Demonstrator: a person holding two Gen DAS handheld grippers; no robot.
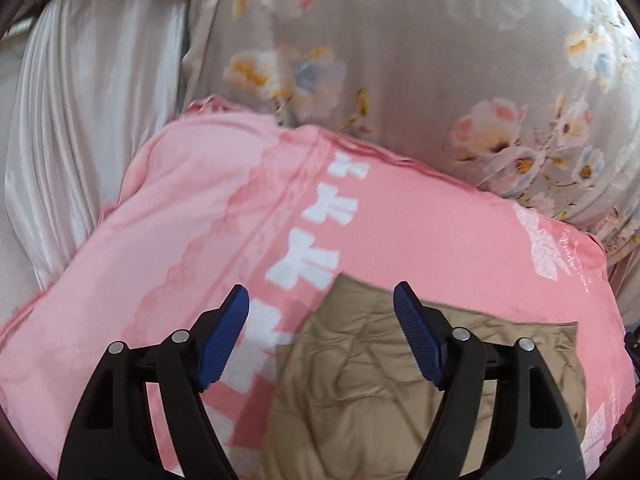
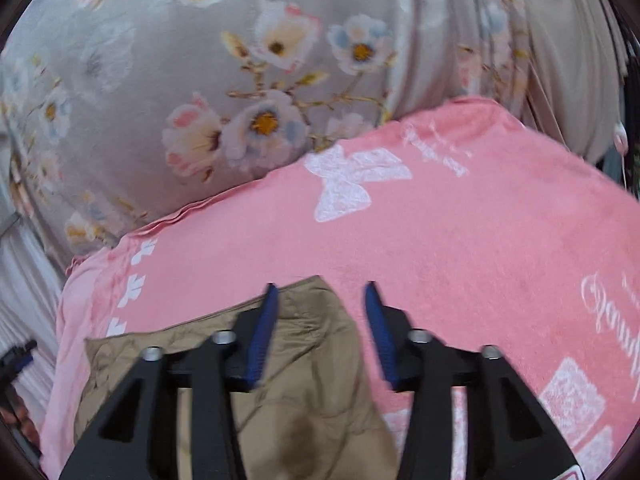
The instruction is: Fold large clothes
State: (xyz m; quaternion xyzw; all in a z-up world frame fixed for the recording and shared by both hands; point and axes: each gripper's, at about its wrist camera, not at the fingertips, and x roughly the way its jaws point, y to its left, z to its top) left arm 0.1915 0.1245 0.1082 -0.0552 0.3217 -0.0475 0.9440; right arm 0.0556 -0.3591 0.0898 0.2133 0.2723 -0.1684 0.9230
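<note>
A folded tan garment point(image 1: 372, 376) lies on a pink blanket point(image 1: 192, 216) with white bow prints. My left gripper point(image 1: 321, 300) is open and empty, hovering just above the garment's far left corner. In the right wrist view the same tan garment point(image 2: 316, 384) lies on the pink blanket point(image 2: 460, 248). My right gripper point(image 2: 321, 296) is open and empty, above the garment's far right corner. One blue finger point(image 2: 264, 332) overlaps the cloth's edge in the view.
A grey floral bedspread point(image 1: 400, 48) lies beyond the blanket and shows in the right wrist view point(image 2: 160, 72) too. A white pleated curtain point(image 1: 80, 120) hangs at the left. Beige fabric point(image 2: 568, 40) is at the far right.
</note>
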